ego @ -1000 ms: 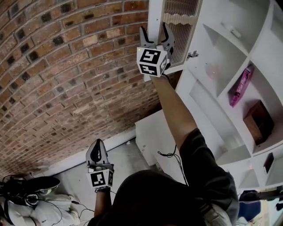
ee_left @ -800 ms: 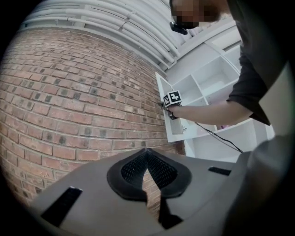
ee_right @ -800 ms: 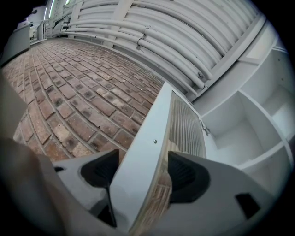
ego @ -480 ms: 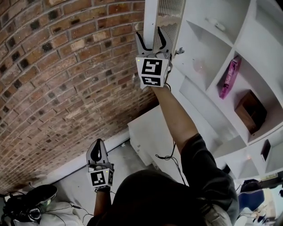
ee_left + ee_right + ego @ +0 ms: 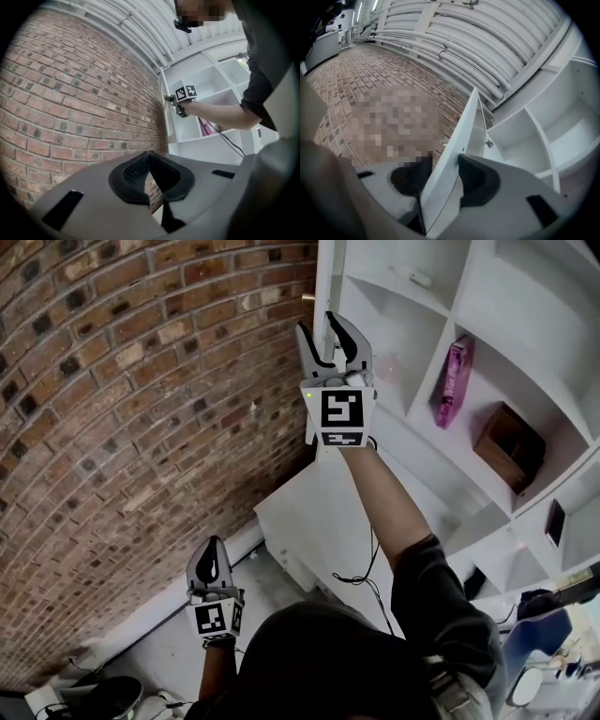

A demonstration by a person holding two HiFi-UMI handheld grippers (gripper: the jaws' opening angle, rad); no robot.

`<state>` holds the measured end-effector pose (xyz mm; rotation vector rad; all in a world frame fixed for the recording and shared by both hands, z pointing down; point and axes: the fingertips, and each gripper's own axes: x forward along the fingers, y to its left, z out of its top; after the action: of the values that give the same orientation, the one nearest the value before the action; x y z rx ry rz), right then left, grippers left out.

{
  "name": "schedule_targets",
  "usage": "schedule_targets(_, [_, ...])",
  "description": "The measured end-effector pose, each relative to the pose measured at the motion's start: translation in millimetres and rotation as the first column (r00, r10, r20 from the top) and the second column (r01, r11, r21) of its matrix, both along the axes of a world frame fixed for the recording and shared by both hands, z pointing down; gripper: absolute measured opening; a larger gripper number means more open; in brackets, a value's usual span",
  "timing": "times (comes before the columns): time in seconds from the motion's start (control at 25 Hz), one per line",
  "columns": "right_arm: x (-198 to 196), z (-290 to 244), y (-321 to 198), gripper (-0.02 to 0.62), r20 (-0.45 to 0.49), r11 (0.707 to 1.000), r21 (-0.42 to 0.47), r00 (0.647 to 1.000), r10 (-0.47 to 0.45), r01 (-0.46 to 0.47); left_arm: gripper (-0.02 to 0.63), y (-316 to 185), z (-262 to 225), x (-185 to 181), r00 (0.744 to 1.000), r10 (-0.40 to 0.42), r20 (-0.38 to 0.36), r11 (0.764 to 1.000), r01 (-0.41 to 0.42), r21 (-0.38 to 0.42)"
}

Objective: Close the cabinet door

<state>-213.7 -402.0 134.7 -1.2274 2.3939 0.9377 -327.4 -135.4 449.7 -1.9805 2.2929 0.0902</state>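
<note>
The white cabinet door with a slatted inner face stands out edge-on from the white shelf unit. My right gripper is raised to it. Its jaws are closing, with the door's lower edge between them and both pads against its two faces. In the left gripper view the same gripper sits at the door's edge. My left gripper hangs low beside the brick wall, shut and holding nothing.
A brick wall runs along the left, close behind the door. The open shelves hold a pink box and a brown box. A low white cabinet stands below. Cables and gear lie on the floor.
The right gripper's jaws have narrowed onto the door's edge. The door's slatted face showed before and now stands edge-on. The left gripper has stayed low.
</note>
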Motion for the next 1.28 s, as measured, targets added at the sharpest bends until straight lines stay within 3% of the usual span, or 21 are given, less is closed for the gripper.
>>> schedule_targets(0.32, [47.8, -0.7, -6.8, 0.158, 0.002, 0.999, 0.002, 0.999, 0.044, -0.044, 0.002, -22.5, -2.9, 23.1, 0.996, 0.086, 0.003, 0.996, -0.086, 0.004])
schedule_targets(1.28, [135.3, 1.1, -42.7, 0.153, -0.025, 0.980, 0.030, 0.980, 0.199, -0.198, 0.002, -76.1, -3.0, 59.1, 0.977, 0.213, 0.005, 0.977, -0.213, -0.017])
